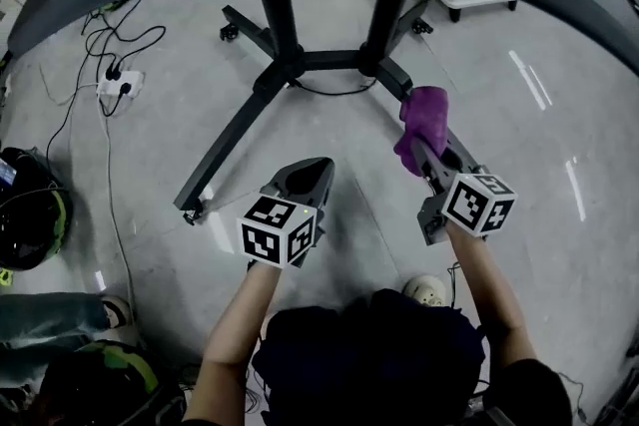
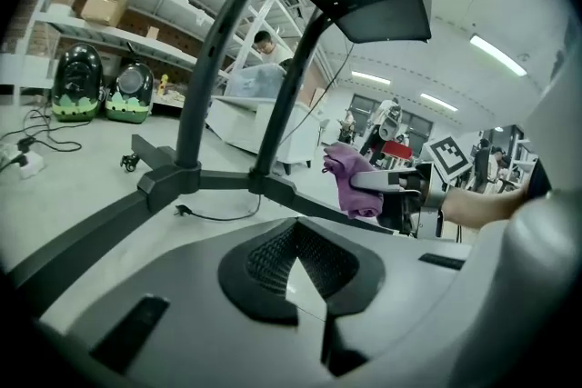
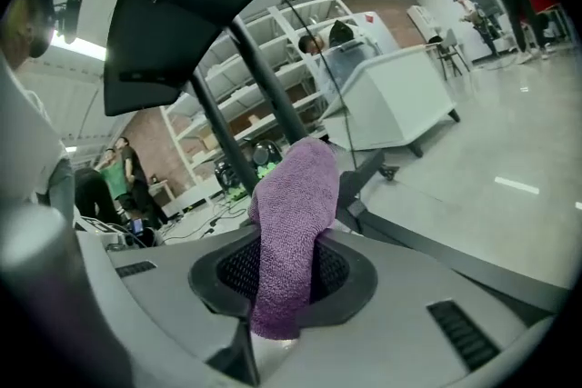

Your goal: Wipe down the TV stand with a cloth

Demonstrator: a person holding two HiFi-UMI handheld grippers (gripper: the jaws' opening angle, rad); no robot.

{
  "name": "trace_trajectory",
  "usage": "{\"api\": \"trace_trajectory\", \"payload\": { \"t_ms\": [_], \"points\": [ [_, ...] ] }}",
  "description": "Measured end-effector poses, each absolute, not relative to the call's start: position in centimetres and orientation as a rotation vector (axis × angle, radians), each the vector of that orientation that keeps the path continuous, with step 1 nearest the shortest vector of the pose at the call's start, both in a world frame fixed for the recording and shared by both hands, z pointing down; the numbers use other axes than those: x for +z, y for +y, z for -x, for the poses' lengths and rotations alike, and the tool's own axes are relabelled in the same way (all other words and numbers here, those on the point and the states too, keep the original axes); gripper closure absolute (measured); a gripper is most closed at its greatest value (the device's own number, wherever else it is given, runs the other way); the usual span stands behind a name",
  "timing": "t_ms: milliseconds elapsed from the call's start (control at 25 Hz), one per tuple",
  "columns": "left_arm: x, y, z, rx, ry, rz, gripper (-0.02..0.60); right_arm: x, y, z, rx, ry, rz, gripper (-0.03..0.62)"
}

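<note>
The right claw [image 1: 427,153] is pinching a purple cloth [image 1: 420,127]. The cloth stands up between the jaws and folds over their tips, so the fabric rather than the plastic meets the stand [image 1: 290,65]. It sits over the stand's right front leg [image 1: 395,78], about halfway along. This looks like the wiping step on that leg, though no view settles whether the cloth presses on the leg or hangs just above it.

The left claw [image 1: 318,167] is pressed together with nothing in it. It is held low over the floor [image 1: 150,175] between the two front legs, well apart from the cloth, probably to stay out of the way.

The cloth is a nubby terry weave, soft and thick, bunched into a loose roll. The stand is dark and matt, likely painted metal. Two round posts [image 1: 275,0] rise from a cross-bar, and long flat-topped legs splay out to small castors [image 1: 229,32]. Such narrow, smooth bars should wipe easily lengthwise. The floor is pale, polished and faintly glossy.
</note>
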State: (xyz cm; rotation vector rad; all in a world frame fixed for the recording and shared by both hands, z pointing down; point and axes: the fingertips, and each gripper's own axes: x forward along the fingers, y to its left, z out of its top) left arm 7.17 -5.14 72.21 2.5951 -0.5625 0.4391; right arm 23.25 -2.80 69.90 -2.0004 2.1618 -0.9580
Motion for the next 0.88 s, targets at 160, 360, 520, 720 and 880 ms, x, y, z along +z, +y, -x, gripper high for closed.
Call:
{"api": "trace_trajectory", "payload": {
  "t_ms": [160, 360, 520, 720, 880],
  "points": [
    [68.9, -7.9, -4.1, 0.339, -0.684, -2.585, 0.575, 65.9, -6.7, -18.9, -0.871, 2.33, 1.717, 0.505],
    [63.4, -9.6, -2.6, 0.298, -0.754, -2.679, 0.575, 60.5, -9.0, -13.7, -0.669, 2.693, 1.473, 0.505],
    [59.2, -10.0, -1.7, 0.341, -0.76, -2.717, 0.575, 57.4, -8.0, -11.8, -0.672, 2.789, 1.36, 0.505],
    [51.5, -8.2, -0.5, 0.275, -0.779, -2.592, 0.575, 52.2, -3.2, -10.2, -0.869, 2.865, 1.307, 0.505],
    [46.0, -6.0, 0.2, 0.3, -0.771, -2.502, 0.575, 47.5, 1.0, -7.9, -1.019, 2.975, 1.118, 0.505]
  ]
}}
